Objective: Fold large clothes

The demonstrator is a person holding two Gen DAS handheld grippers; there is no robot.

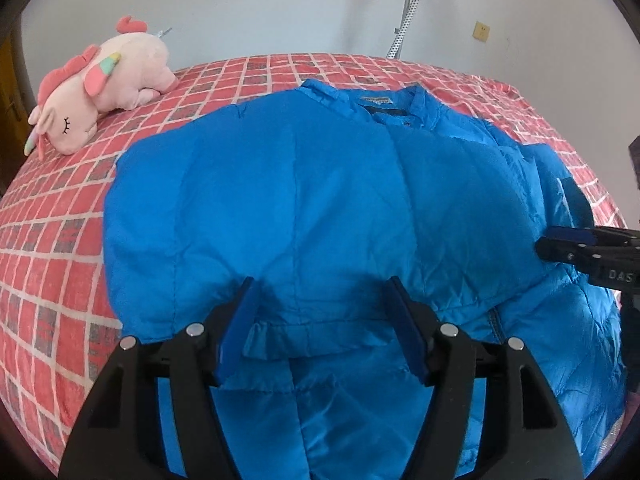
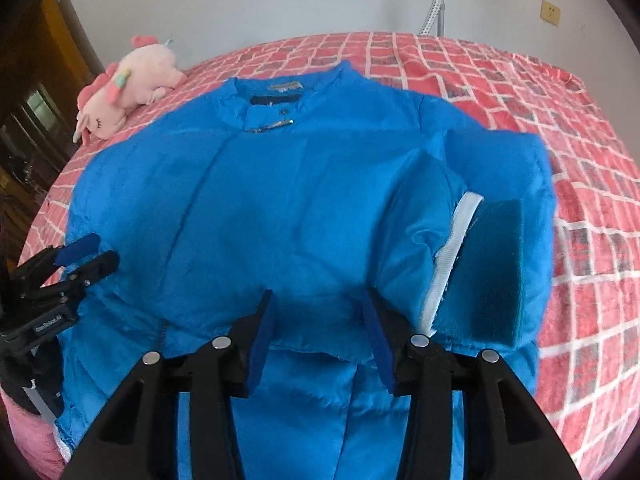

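While both grippers hang over the near hem, the left gripper (image 1: 320,320) has its fingers approx. half open, straddling a fold of the blue jacket (image 1: 320,200) w/o pinching it. The right gripper (image 2: 318,332) is narrower, also gripping nothing. The jacket lies flat on the red checked bed (image 1: 60,240), collar (image 2: 280,92) far side, plush unicorn (image 1: 100,80) beyond.
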